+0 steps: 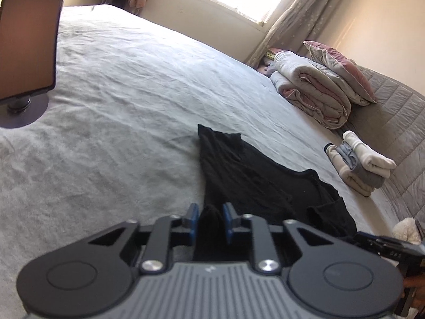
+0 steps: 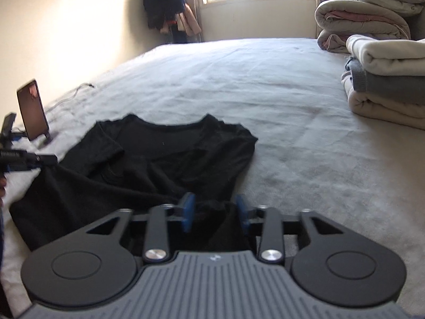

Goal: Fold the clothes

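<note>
A black shirt (image 1: pixel 252 180) lies crumpled on the grey bed sheet (image 1: pixel 119 93), neckline pointing away from me. My left gripper (image 1: pixel 210 219) is shut on a bunched edge of it, with black cloth filling the gap between the blue pads. In the right wrist view the same shirt (image 2: pixel 164 154) spreads out ahead, and my right gripper (image 2: pixel 214 210) pinches another fold of its near hem between its pads. The left gripper (image 2: pixel 39 158) shows at that view's left edge, holding the shirt's corner. The right gripper (image 1: pixel 382 243) appears low right in the left wrist view.
A phone on a stand (image 2: pixel 32 109) sits on the bed left of the shirt, with a cable (image 2: pixel 79 89) behind it. A stack of folded clothes (image 2: pixel 390 79) and a rolled duvet with pillows (image 2: pixel 364 18) occupy the right side. Window and hanging clothes (image 2: pixel 164 0) lie beyond.
</note>
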`<state>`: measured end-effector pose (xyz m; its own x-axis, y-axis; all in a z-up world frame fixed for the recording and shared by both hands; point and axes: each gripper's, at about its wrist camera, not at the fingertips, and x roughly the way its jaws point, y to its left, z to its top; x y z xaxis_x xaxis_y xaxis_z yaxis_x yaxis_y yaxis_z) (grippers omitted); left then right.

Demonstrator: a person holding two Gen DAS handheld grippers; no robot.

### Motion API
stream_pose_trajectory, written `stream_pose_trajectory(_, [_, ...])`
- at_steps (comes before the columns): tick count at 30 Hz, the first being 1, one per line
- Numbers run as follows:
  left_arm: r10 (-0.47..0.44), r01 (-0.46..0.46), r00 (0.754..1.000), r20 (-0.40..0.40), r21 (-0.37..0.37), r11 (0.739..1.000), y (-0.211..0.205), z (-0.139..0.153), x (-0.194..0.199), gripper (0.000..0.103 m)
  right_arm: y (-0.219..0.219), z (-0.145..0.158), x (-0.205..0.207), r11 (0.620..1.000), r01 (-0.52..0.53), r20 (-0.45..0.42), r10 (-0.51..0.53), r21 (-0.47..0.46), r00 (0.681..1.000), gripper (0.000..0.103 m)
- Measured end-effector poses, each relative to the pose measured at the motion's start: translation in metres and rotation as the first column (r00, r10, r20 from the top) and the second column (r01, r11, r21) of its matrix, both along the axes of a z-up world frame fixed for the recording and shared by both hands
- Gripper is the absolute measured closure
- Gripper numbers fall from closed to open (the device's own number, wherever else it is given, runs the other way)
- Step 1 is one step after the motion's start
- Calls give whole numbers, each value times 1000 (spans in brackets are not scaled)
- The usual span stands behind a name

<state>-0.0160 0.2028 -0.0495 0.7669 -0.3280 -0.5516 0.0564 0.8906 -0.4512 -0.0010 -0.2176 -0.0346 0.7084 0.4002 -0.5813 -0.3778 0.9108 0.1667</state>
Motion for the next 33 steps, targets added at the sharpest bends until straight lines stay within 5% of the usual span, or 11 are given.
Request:
stream_pose_trajectory(3, [1, -1, 1000, 27, 6, 1000, 0, 1, -3, 98, -1, -1, -4, 1000, 10, 25, -10, 0, 1000, 89])
stream_pose_trajectory(11, [-1, 0, 989, 149, 6, 1000, -2, 12, -15, 98, 1, 5, -20, 999, 47, 137, -44, -18, 990, 91])
stream_pose_trajectory(16, [17, -23, 992, 127, 47, 999, -6, 8, -9, 98, 4, -1, -19, 998, 48, 133, -41, -48, 990, 91])
stream_pose_trajectory(21, [47, -56, 996, 73, 124, 991, -12, 2, -4, 90, 5, 0, -18, 997, 58, 107, -52, -58, 993, 73])
stream_pose_trajectory(25, [54, -81, 985, 165, 159, 984, -15, 15, -14, 87, 6, 9, -23, 997, 59, 141, -53, -41, 989, 72])
stream_pose_trajectory(33, [-145, 97, 970, 197, 232, 968, -44, 16, -23, 87, 34, 15, -36, 994, -82, 162, 93, -71, 982, 73])
